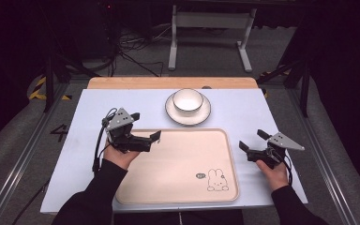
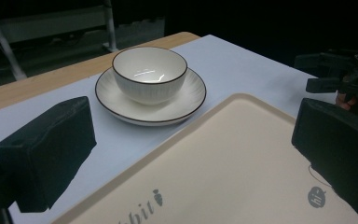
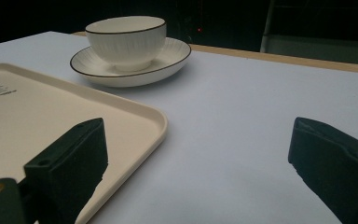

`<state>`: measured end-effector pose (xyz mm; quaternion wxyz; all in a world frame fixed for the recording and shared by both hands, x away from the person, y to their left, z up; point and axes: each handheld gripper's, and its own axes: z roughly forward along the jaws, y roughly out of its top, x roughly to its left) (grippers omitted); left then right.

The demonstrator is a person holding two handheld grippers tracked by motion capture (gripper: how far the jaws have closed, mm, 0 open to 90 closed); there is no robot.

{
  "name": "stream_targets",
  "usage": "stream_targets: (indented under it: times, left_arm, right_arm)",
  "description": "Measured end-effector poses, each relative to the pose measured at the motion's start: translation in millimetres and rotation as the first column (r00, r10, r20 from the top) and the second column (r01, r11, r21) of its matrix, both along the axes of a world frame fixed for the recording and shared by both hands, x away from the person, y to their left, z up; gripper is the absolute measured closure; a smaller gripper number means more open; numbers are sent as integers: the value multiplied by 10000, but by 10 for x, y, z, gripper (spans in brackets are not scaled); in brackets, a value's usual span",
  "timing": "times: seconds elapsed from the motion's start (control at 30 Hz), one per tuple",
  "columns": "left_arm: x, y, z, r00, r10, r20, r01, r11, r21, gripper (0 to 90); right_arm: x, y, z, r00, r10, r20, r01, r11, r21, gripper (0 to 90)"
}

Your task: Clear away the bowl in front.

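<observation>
A white bowl with a dark rim is seen sitting upright in a matching saucer at the far middle of the pale blue table, just beyond the far edge of a cream tray that bears a rabbit drawing at its near right. The left gripper is held over the tray's far left corner with its jaws spread and nothing between them. The right gripper is held just right of the tray's right edge, jaws likewise spread and empty.
</observation>
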<state>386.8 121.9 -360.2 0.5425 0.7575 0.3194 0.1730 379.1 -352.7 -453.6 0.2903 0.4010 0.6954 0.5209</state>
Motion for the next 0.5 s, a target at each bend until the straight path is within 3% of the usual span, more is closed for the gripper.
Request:
stream_targets:
  times: [0.2, 0.5]
  left_arm:
    - [75, -125, 56, 9999, -133, 71, 133, 9999, 44, 2]
    - [265, -232, 95, 9998, -122, -161, 121, 9999, -120, 2]
  right_arm:
    - [-2, 3, 0, 10000, 38, 18, -38, 10000, -29, 45]
    - [-1, -3, -1, 9998, 215, 47, -215, 9998, -27, 34]
